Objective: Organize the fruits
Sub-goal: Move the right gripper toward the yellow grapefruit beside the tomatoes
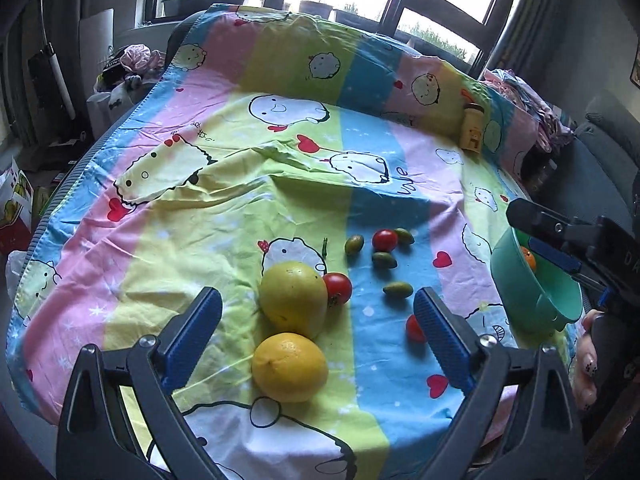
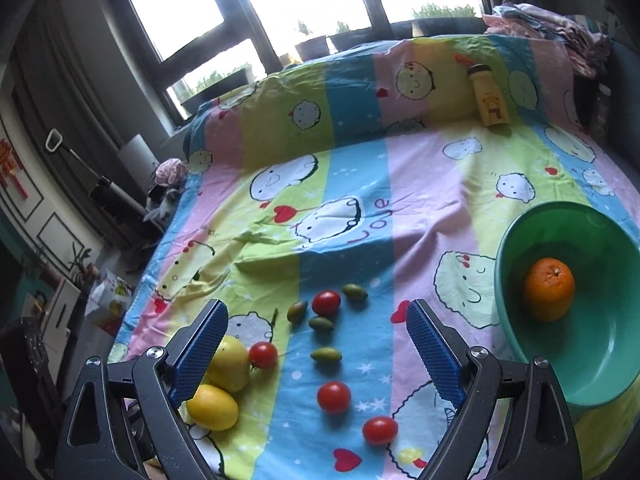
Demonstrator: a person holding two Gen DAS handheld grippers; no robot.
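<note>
My left gripper [image 1: 318,322] hangs over the near part of the bed with its jaws spread wide and nothing between the pads; the two big yellow fruits lie on the sheet ahead of it. My right gripper [image 2: 318,336] is spread wide too and empty, poised over the scatter of small fruit, with the green bowl [image 2: 516,320] just to its right.

I judge the job barely started. Only one piece, the orange [image 2: 549,289], sits inside the bowl, near its far wall. Everything else is loose on the cartoon-print sheet [image 2: 420,184], left of the bowl.

My count from the right wrist view:
- One orange, in the bowl.
- Two large yellow citrus: the paler far one [image 2: 232,362] and the deeper yellow near one [image 2: 213,407], touching each other at the left.
- Four red tomatoes: one far [image 2: 326,302], one against the pale citrus [image 2: 263,355], one in the middle near [image 2: 334,397], one nearest [image 2: 380,430].
- Four small green oval fruits: far right [image 2: 355,291], far left [image 2: 297,311], centre [image 2: 321,324] and nearer [image 2: 326,355].

So ten pieces are left outside, if the bowl is the place for all of them. A yellow bottle [image 2: 490,96] stands far off near the pillow end; I treat it as no part of the sorting.
</note>
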